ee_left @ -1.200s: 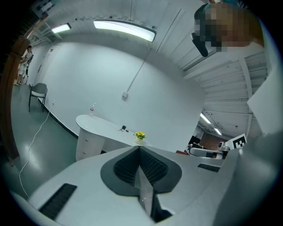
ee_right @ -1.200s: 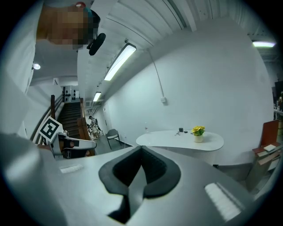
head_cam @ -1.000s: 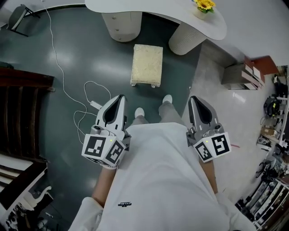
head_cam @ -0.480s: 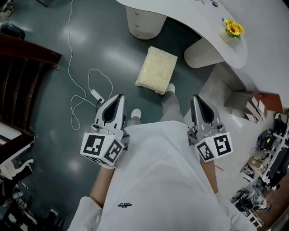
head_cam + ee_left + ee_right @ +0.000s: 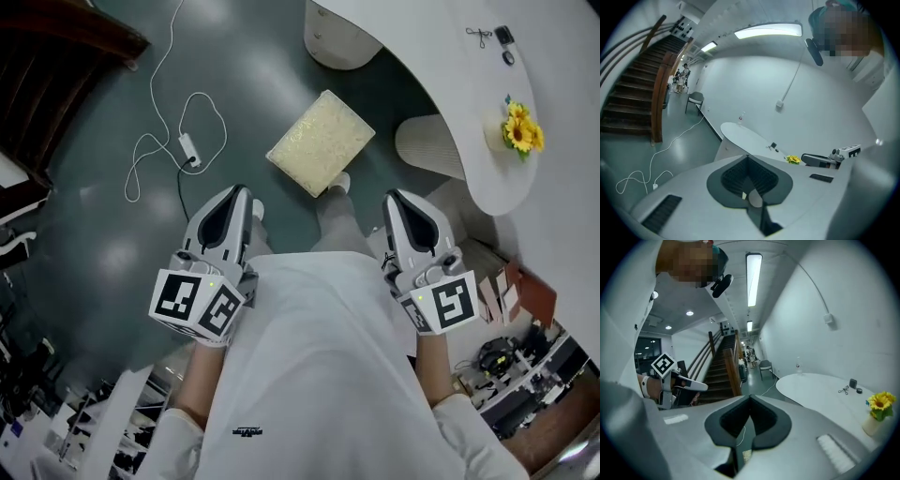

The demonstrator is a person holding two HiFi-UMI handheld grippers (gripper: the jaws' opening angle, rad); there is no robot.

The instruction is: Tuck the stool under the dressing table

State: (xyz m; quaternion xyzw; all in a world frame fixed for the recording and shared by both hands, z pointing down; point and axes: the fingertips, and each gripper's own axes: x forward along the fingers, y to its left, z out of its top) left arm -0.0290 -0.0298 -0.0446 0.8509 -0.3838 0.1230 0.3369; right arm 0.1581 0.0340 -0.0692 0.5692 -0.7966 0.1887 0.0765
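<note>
At the bottom of the head view, a person's white garment (image 5: pixel 319 375) is seen from above, with a hand-held gripper on either side. The left gripper (image 5: pixel 236 195), at lower left, and the right gripper (image 5: pixel 396 200), at lower right, are both held with jaws pressed together and nothing clamped between them; the same is shown in each gripper view, where only the floor and the room are seen past the closed jaws. Two white shoes (image 5: pixel 342 181) are visible just beyond the gripper tips. Just ahead of the forward shoe, in the upper middle of the frame, the stool (image 5: pixel 322 142) is found: a cream rectangular cushion, set at an angle on the dark floor. It is touched by neither gripper. A white cable (image 5: pixel 178 141) is looped on the floor to its left. Farther off, at upper right, the white dressing table (image 5: pixel 422 56) is seen, with yellow flowers (image 5: pixel 521 131) standing on it. The stool is judged to be out in the open, in front of the gap between the table's two supports. The task is therefore judged not begun: the stool must be reached, then pushed under the tabletop.
</note>
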